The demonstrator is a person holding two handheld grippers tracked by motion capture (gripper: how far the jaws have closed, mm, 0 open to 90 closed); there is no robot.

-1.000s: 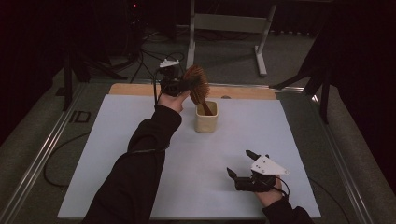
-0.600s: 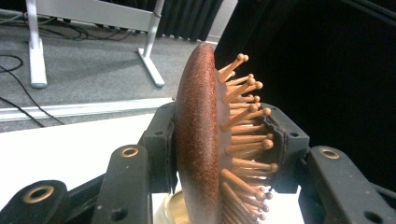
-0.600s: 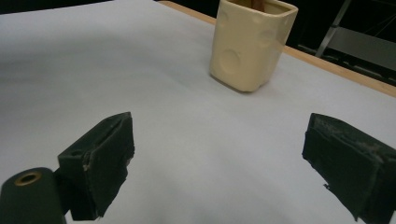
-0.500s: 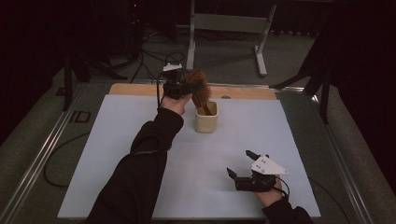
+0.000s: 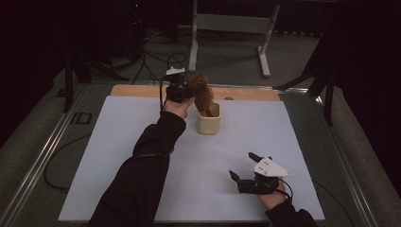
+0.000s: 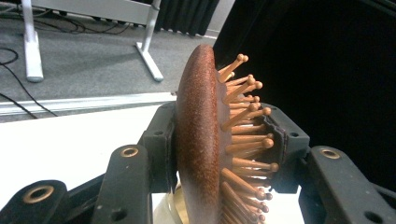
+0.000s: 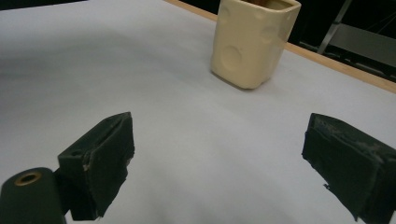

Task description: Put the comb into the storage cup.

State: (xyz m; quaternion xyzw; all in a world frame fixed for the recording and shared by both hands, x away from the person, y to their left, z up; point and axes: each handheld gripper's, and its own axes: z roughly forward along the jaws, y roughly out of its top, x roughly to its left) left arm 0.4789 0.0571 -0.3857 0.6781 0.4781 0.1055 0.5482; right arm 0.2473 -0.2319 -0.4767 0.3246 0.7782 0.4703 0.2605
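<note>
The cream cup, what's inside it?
The handle end of the wooden hairbrush dips into the cream cup, its head clamped by the left hand-held gripper. The cup's wall hides the bottom.

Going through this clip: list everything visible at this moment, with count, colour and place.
hairbrush: one, brown wood with pale pin bristles, clamped by its head, handle down in the cup
cup: one, cream, far middle of the table
table: one, white top with a wooden far edge
metal stand: one, grey, on the floor beyond the table
left gripper: black, shut on the hairbrush above the cup
right gripper: black, open, low over the near right of the table
</note>
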